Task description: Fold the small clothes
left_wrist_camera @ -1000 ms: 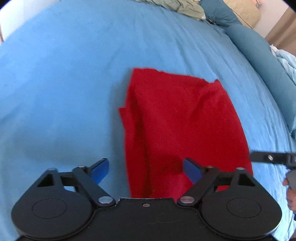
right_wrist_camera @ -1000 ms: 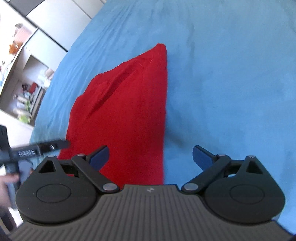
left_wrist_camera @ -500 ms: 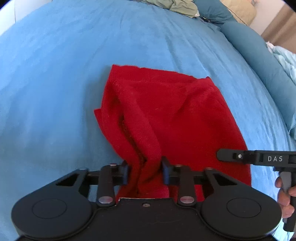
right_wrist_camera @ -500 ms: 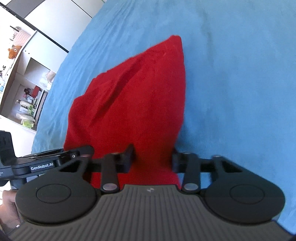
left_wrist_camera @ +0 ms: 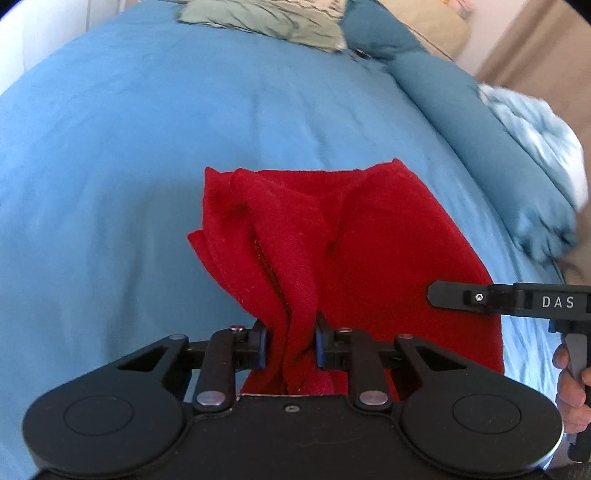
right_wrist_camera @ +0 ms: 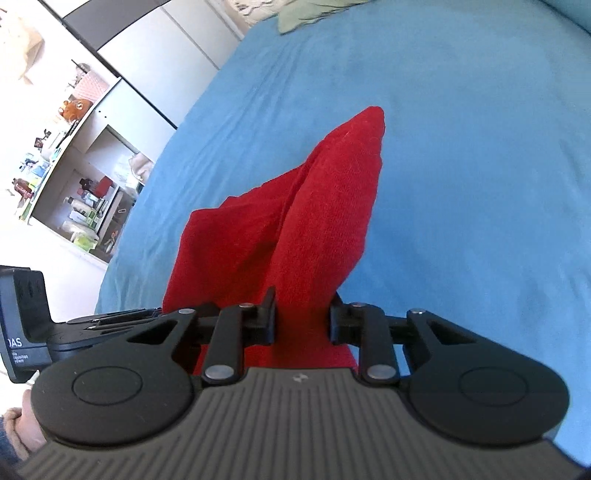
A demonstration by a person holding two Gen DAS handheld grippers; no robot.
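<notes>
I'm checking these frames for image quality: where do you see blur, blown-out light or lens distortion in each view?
Left wrist view: the pale blue blanket at the right edge is smeared, the red cloth in the left gripper is sharp, and the blue bedspread bulges from the fisheye. Right wrist view: the shelves are washed out by bright light; the right gripper is sharp.

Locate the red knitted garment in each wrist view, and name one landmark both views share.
Left wrist: red knitted garment fills centre, its bunched near edge between the closing left gripper pads.
Right wrist: garment centre-left, rising to a point, pinched by the closing right gripper.
Shared landmark: olive-green crumpled cloth at the bed's far edge.
</notes>
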